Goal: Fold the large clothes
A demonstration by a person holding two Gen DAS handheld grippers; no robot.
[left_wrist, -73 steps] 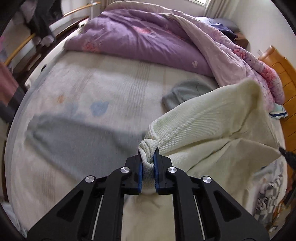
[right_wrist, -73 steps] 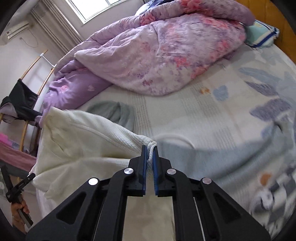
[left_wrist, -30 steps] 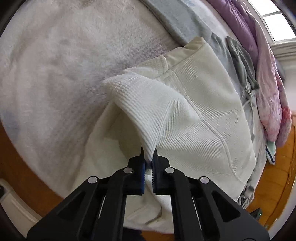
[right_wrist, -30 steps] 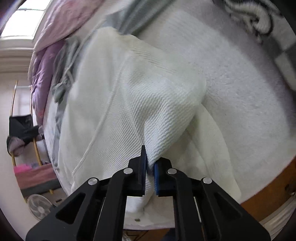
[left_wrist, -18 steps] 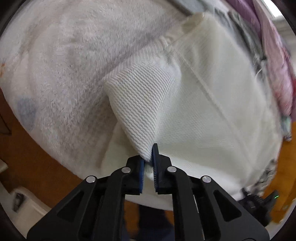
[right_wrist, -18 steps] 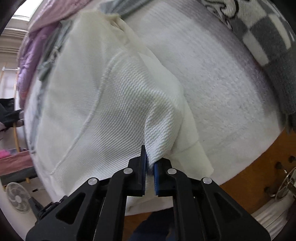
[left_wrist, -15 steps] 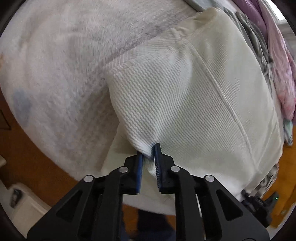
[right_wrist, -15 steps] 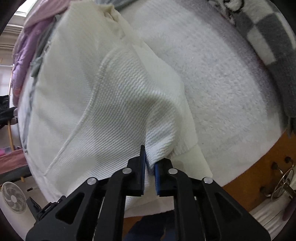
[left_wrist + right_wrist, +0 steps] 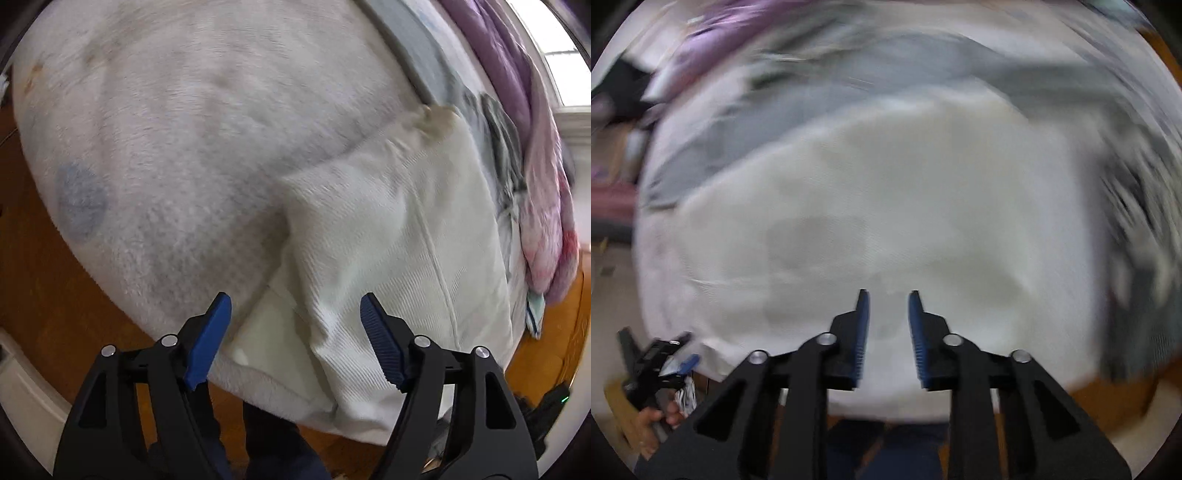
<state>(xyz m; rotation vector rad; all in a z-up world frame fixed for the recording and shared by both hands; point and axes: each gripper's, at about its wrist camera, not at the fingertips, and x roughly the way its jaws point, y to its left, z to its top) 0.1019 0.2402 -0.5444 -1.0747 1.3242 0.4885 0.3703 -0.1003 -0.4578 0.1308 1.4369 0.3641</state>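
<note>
L gripper [image 9: 295, 325] jaws wide, R gripper [image 9: 886, 314] jaws part-open, both empty; cream garment [image 9: 399, 251] lay flat at bed [image 9: 166, 129] edge, long axis running away, near hem under L jaws.

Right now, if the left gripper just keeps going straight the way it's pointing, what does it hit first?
Most likely the folded cream garment. The left gripper is open, and the garment's near edge lies on the white blanket right ahead between its fingers. Depth is hard to judge through the fisheye.
</note>
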